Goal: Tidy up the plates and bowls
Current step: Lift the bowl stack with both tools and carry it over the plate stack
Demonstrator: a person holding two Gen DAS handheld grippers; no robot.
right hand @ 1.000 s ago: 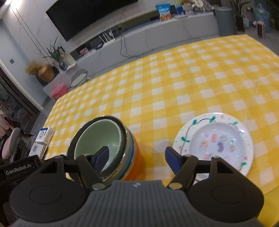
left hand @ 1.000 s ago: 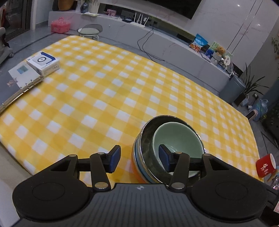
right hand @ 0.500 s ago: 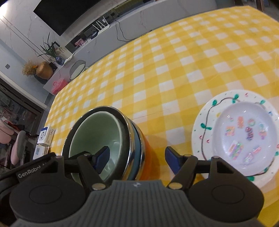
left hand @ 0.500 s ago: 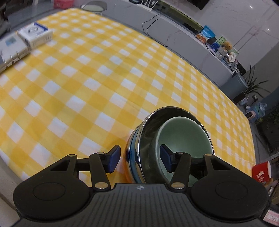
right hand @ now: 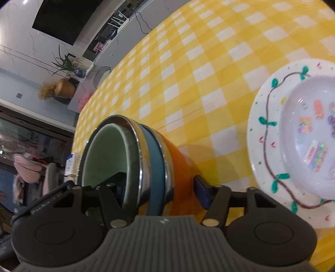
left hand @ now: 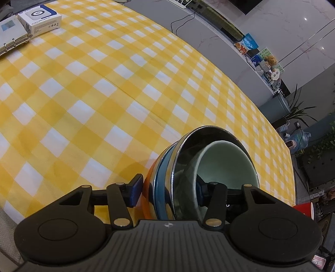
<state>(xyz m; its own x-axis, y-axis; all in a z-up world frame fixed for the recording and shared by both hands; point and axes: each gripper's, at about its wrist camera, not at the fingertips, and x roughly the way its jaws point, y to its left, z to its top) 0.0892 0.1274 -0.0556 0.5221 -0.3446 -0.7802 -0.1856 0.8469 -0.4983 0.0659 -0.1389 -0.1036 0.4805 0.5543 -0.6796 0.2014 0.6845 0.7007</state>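
A nested stack of bowls [left hand: 167, 167] stands on the yellow checked cloth: orange outermost, then blue, a steel bowl, and a pale green bowl [left hand: 224, 163] inside. My left gripper [left hand: 167, 192] is open and straddles the stack's near rim, one finger outside, one inside the green bowl. My right gripper [right hand: 161, 188] is open and straddles the same stack [right hand: 155, 159] from the other side. A white plate [right hand: 272, 134] with a painted vine rim lies flat to the right of the stack.
A white box [left hand: 39, 18] and a ring binder [left hand: 10, 39] lie at the far left of the table. A red cup [left hand: 303, 211] stands off the table's right edge. A TV bench [left hand: 219, 27] runs along the far wall.
Both grippers have moved forward and down onto the bowl stack, so its rim now sits between each pair of fingers. The stack fills more of both views.
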